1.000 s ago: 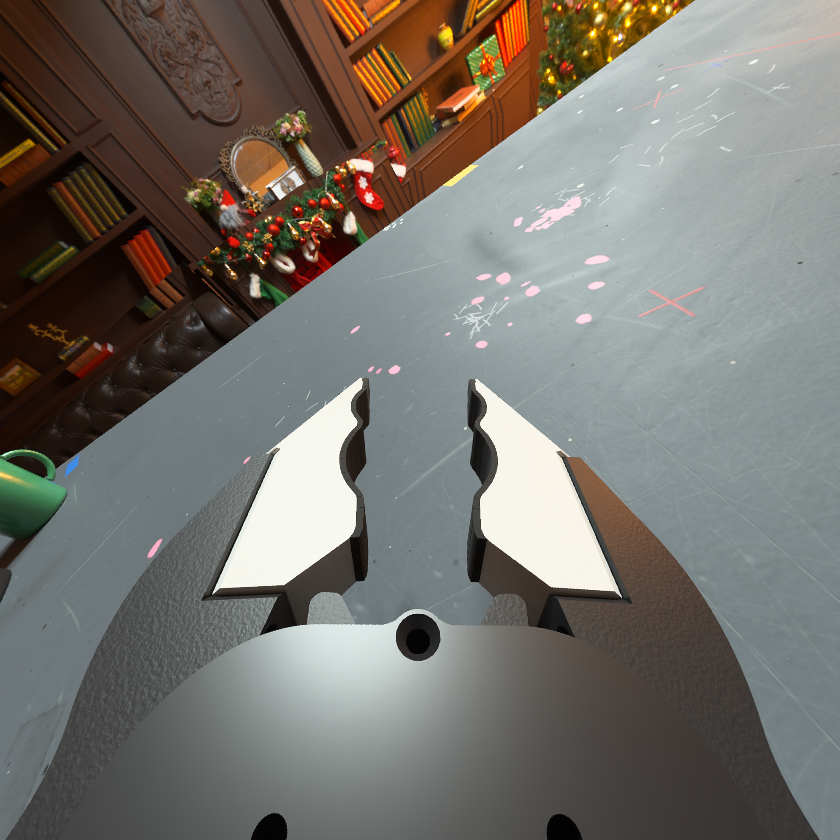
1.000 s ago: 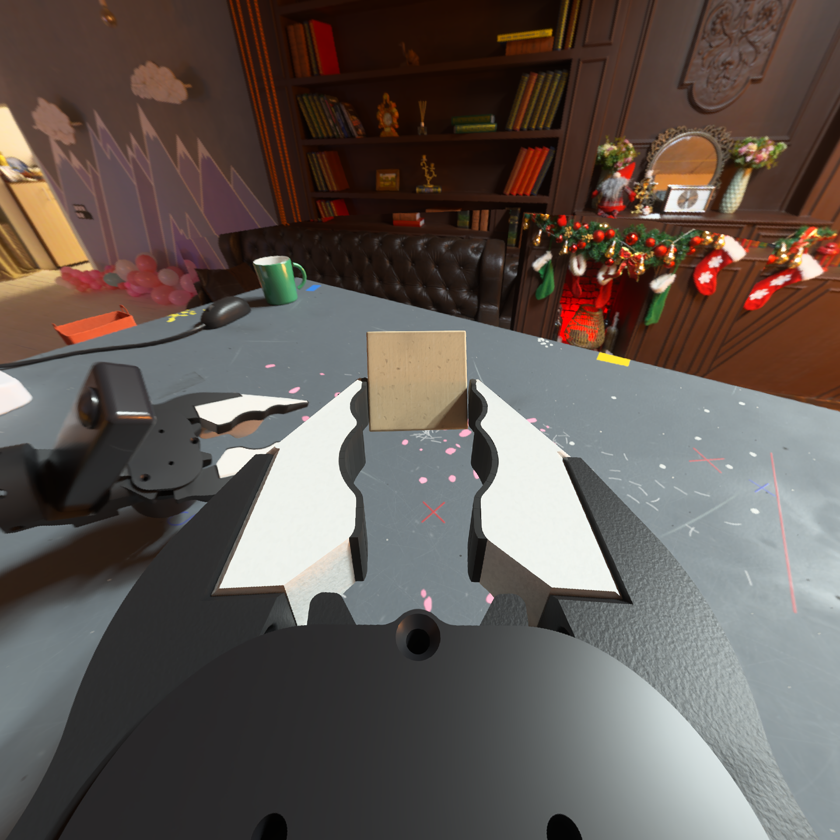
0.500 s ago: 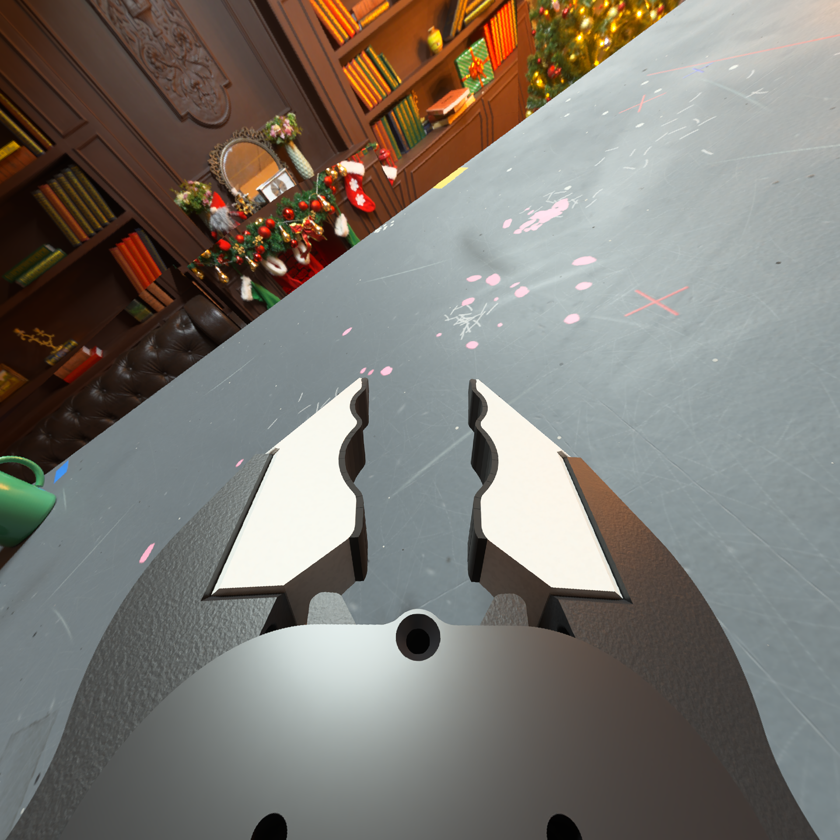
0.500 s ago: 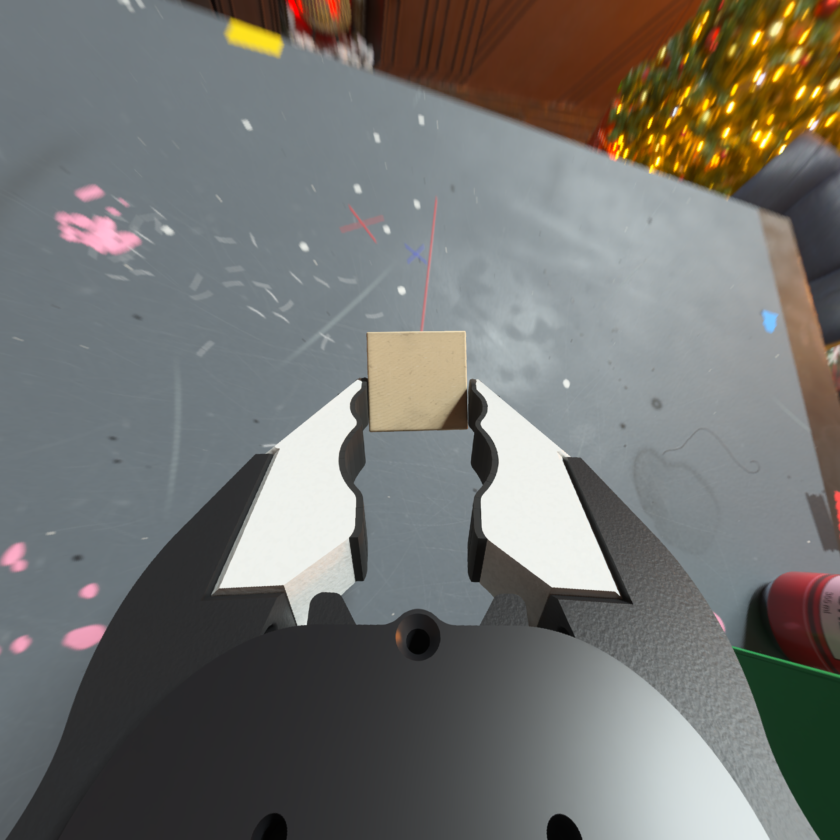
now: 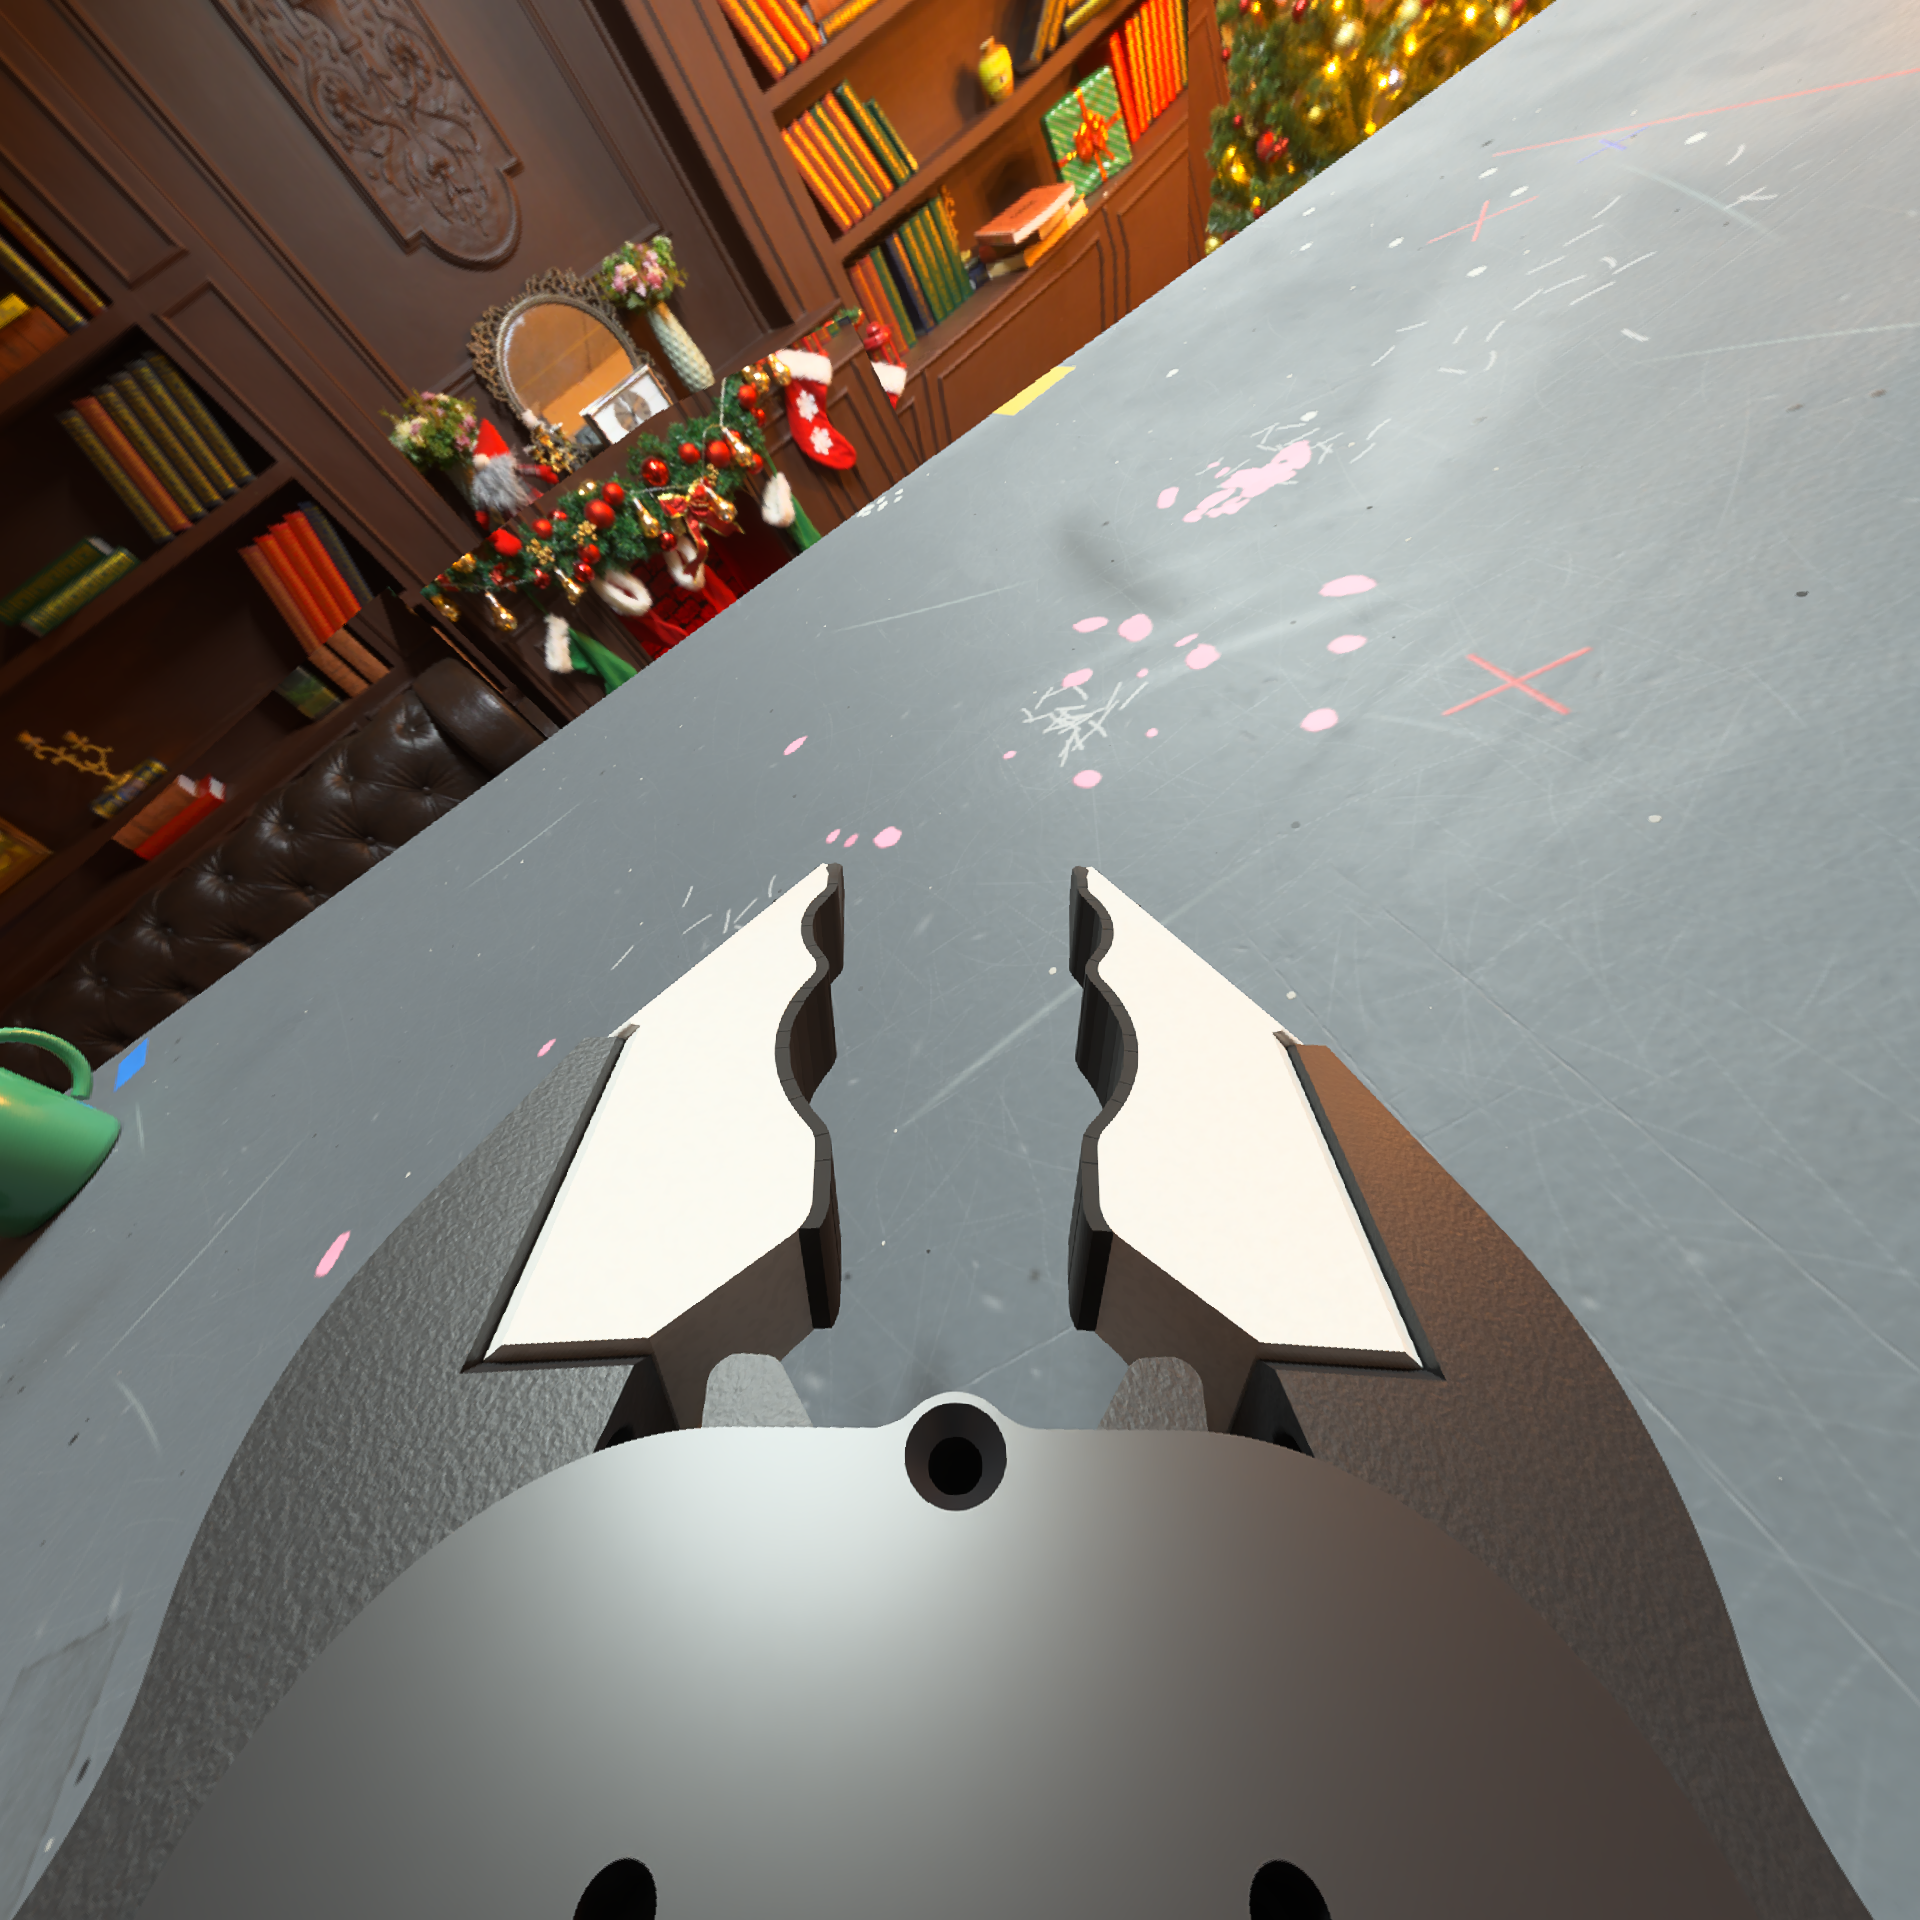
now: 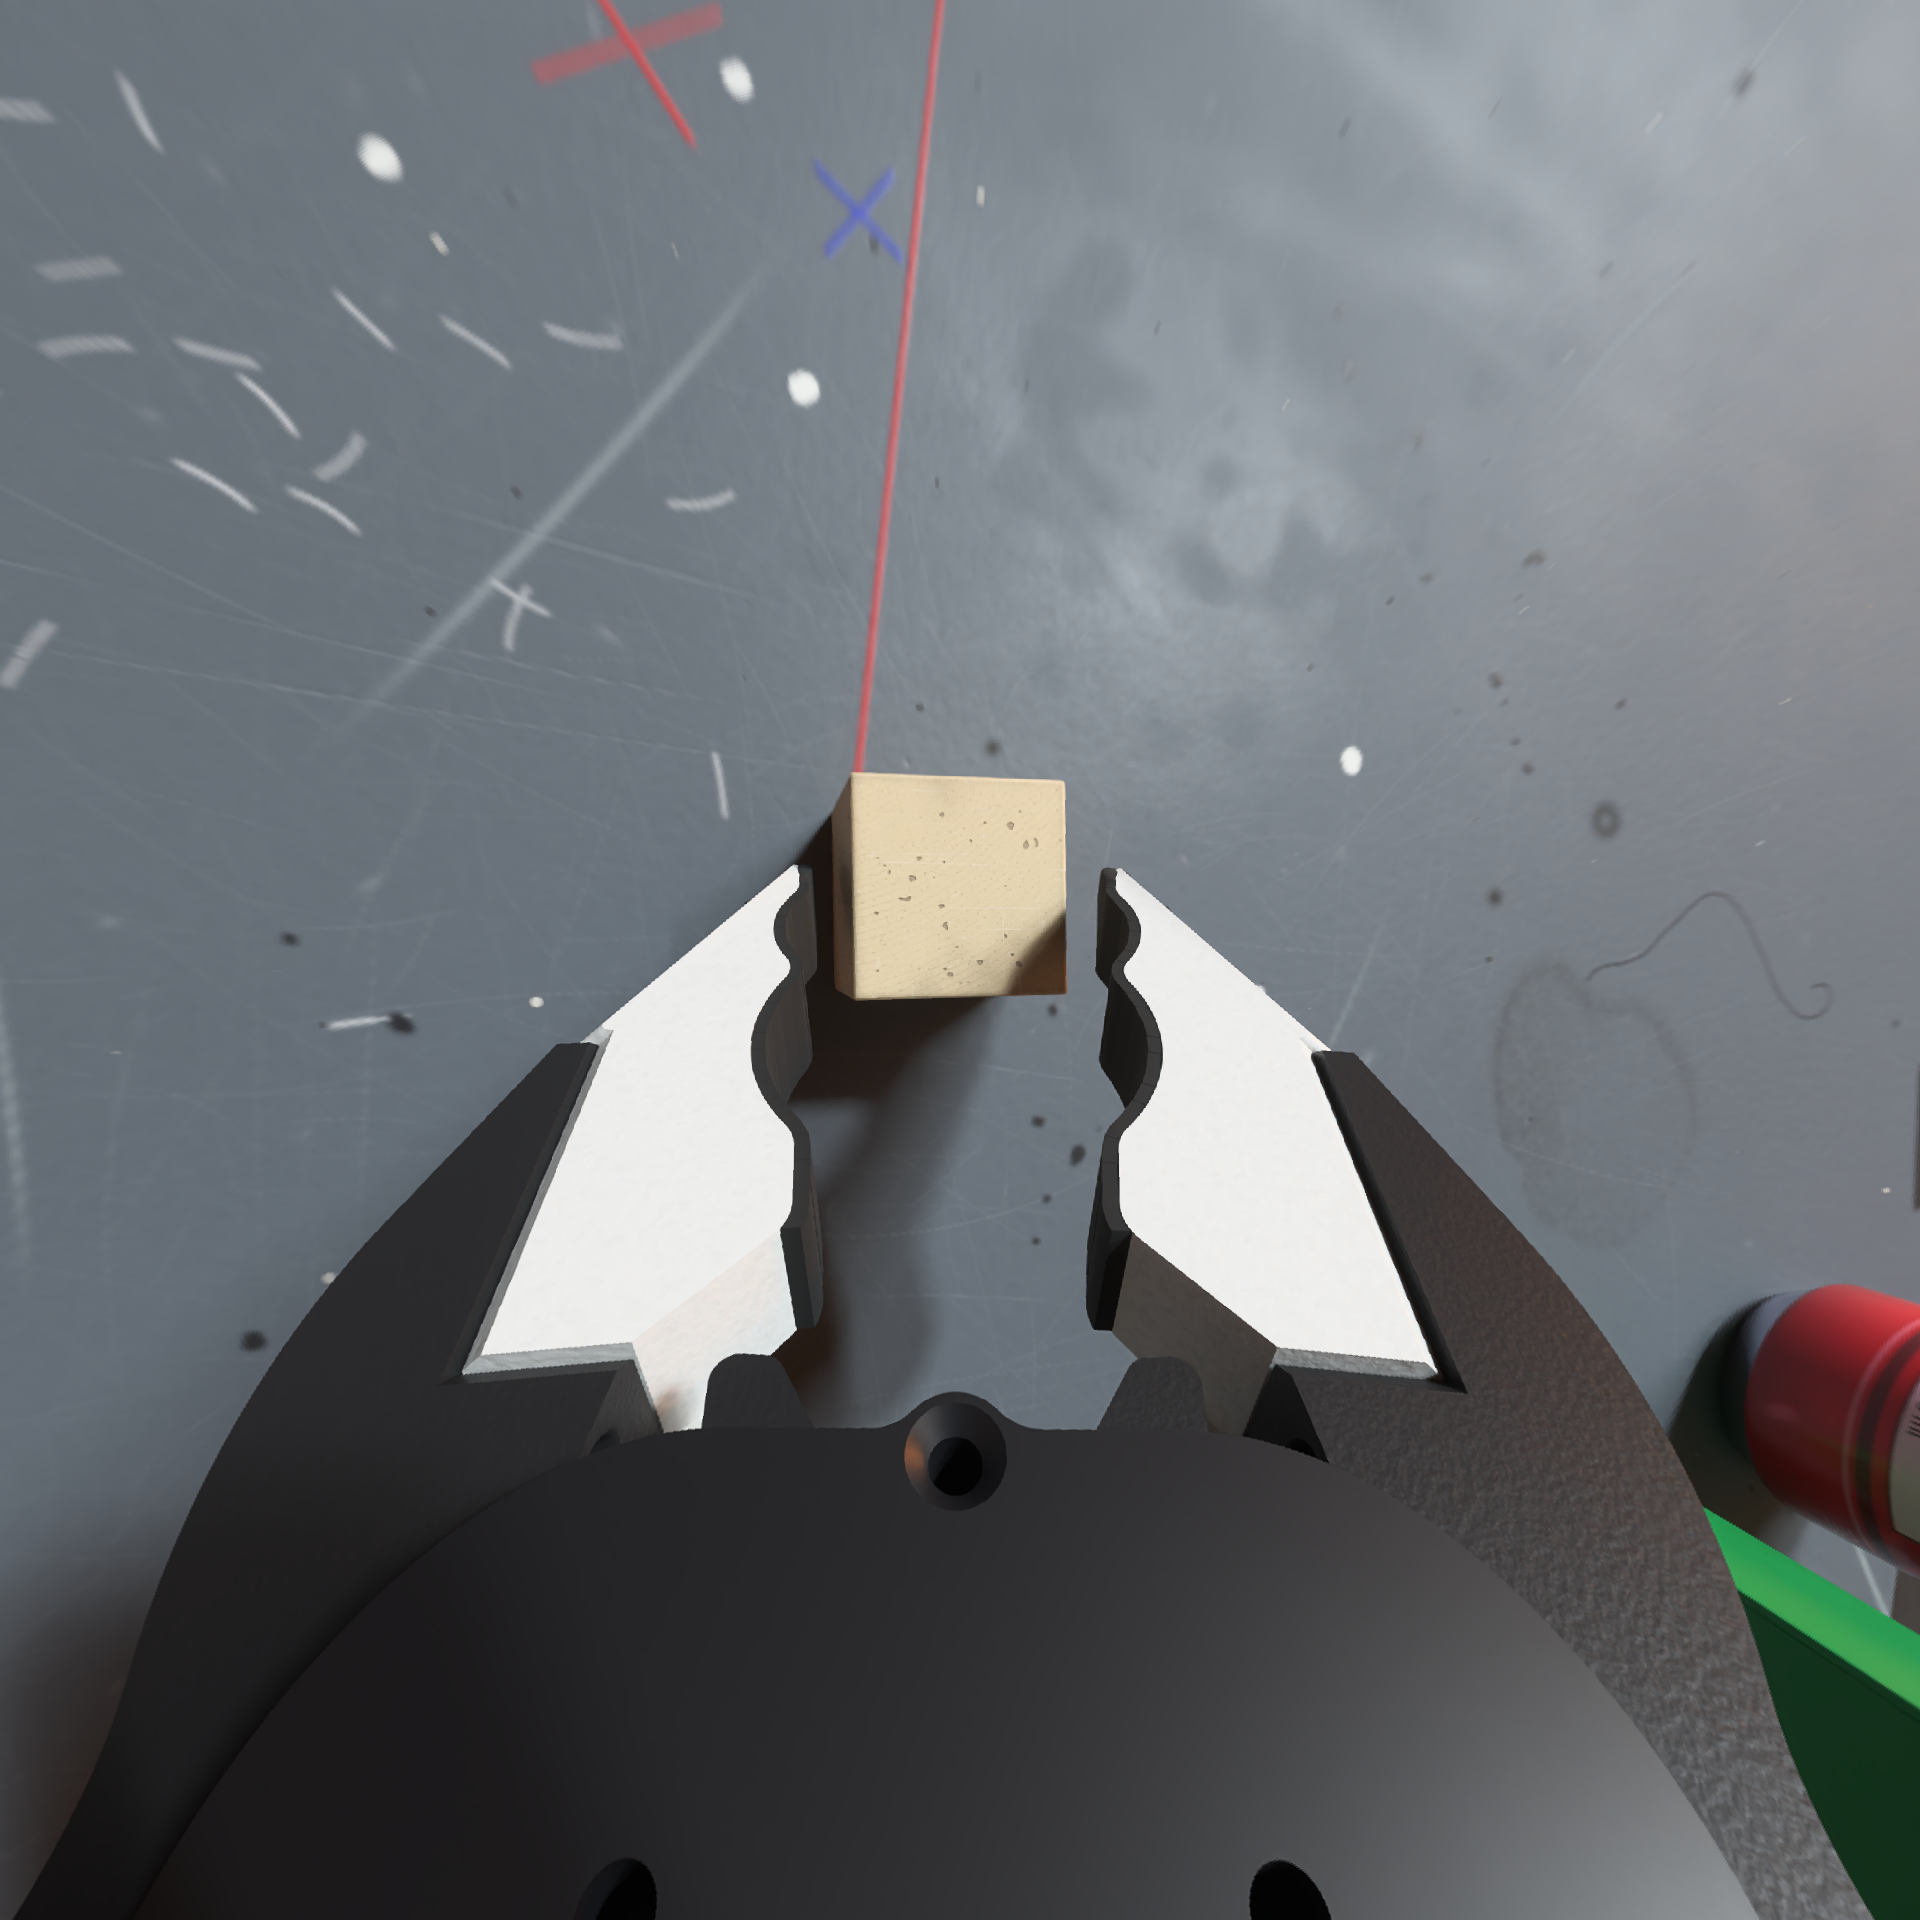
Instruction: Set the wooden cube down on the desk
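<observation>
**A:** Why does the right gripper [image 6: 951,883] sit so low over the surface [image 6: 1351,436], pointing almost straight down at it?

**B:** I take it as the release. Its fingers [image 6: 665,1122] stand apart, with a clear gap on the right flank of the wooden cube [image 6: 951,888] and the left tip only just beside the other flank – no grip that I can see. The cube looks to rest on the grey surface, a shadow tucked under its near edge, right at the end of a thin red line [image 6: 899,395].

**B:** So the setting-down looks done, or nearly so.

**A:** And the left gripper [image 5: 956,883]?

**B:** Idle, I judge. Its fingers are apart with nothing between them, only scratched grey surface and pink flecks [image 5: 1257,483] beyond. It hangs over the stretch near the far edge, by a green mug [image 5: 47,1138] at the left.

**A:** What can't you make out?

**B:** The cube's underside – so true contact with the surface is a judgement from the shadow. Whether the left fingertip still touches the cube, I cannot tell. At the right edge of the right wrist view a red cylinder [image 6: 1839,1423] and something green [image 6: 1829,1662] are cut off; what they are stays unclear. The mug is cropped too, and neither view shows the other gripper
</observation>
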Robot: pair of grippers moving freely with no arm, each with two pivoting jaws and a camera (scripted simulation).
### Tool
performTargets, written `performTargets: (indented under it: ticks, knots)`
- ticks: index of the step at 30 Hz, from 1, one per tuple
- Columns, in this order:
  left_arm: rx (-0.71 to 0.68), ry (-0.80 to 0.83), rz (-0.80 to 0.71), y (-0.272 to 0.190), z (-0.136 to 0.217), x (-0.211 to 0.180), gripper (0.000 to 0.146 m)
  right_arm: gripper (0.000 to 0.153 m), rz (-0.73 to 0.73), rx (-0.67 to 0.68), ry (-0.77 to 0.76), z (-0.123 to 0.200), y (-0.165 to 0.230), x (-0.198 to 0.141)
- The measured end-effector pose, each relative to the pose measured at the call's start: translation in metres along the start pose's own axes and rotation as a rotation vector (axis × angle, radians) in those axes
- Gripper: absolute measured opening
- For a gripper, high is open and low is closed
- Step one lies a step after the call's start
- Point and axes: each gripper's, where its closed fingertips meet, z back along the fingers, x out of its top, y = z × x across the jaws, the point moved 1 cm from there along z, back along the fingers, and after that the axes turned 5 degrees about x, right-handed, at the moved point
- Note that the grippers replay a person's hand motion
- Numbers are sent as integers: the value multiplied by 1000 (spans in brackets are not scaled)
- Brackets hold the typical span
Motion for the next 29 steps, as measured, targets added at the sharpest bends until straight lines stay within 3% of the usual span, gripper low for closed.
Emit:
performTargets:
  ticks: [7, 11, 14, 18, 22, 25, 29]
  knots:
    - [-11, 5, -11, -2, 0, -1, 45, 58, 45, 30, -253, 76, 37, 33]
    - [-18, 6, -3, -3, 0, -1, 48, 60, 104, 135, -472, 139, 102, 55]
    - [-24, 9, 6, -2, 0, -1, 53, 60, 200, 228, -597, 166, 167, 58]
    - [-34, 14, 13, -1, -1, -2, 59, 60, 281, 358, -631, 146, 252, 45]
    - [-60, 5, 23, -2, 0, -2, 66, 58, 333, 354, -621, 101, 303, 31]
    - [-104, 1, 45, -5, 2, -1, 73, 56, 383, 364, -569, 83, 319, 22]
    - [-162, 17, 107, -10, 7, 0, 74, 55, 436, 279, -559, 70, 312, 15]
